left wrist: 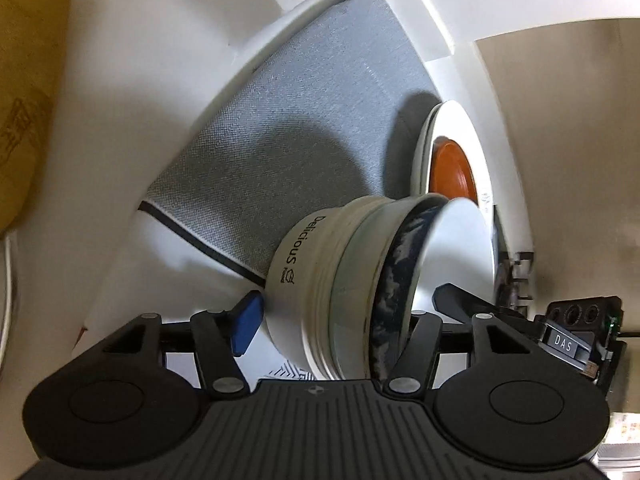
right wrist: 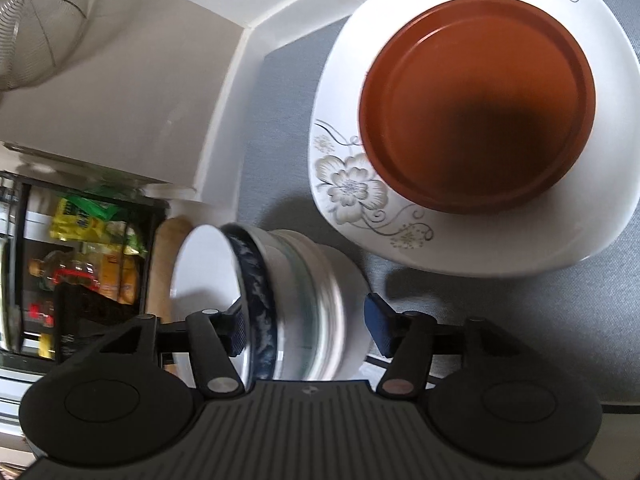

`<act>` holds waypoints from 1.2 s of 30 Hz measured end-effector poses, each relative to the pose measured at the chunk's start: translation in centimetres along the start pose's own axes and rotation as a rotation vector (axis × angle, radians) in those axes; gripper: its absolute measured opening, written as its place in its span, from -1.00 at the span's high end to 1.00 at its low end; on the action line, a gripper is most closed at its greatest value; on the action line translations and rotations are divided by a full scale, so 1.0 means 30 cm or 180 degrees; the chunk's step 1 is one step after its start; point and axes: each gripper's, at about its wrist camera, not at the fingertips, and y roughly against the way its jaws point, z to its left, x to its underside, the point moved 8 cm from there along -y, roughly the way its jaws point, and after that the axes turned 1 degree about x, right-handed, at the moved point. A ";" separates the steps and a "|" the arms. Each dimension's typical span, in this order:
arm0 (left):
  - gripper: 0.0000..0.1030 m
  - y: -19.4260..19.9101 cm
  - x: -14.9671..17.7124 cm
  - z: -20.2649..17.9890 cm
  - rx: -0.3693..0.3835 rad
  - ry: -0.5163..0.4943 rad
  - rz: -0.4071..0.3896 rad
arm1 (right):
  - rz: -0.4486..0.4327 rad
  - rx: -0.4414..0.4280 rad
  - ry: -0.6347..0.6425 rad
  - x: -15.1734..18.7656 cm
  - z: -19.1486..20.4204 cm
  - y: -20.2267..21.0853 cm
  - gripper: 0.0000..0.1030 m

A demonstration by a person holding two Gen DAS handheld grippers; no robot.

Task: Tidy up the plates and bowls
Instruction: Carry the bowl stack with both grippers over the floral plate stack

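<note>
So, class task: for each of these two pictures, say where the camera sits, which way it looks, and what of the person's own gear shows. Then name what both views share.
Left wrist: on the left gripper, looking down along its fingers at the stack of bowls on the grey mat; the right gripper's body shows at right.
Right wrist: on the right gripper, looking down at the same stack, with its jaws astride it; no hand shows.
Shared: the stack, the mat, and the orange plate on the white floral plate.

Left gripper straddling nested bowl stack, blue pad apart from it; orange plate behind.
</note>
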 end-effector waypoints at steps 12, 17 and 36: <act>0.06 -0.001 0.041 -0.112 -0.0657 -0.0436 -0.0083 | -0.0127 0.0329 0.0379 0.011 0.062 0.005 0.21; 0.07 0.013 0.045 -0.134 -0.0798 -0.0454 -0.0068 | -0.0157 0.0396 0.0452 0.020 0.081 0.015 0.22; 0.05 0.008 0.046 -0.193 -0.0996 -0.0291 -0.0044 | -0.0083 0.0296 0.0321 -0.009 0.066 0.066 0.25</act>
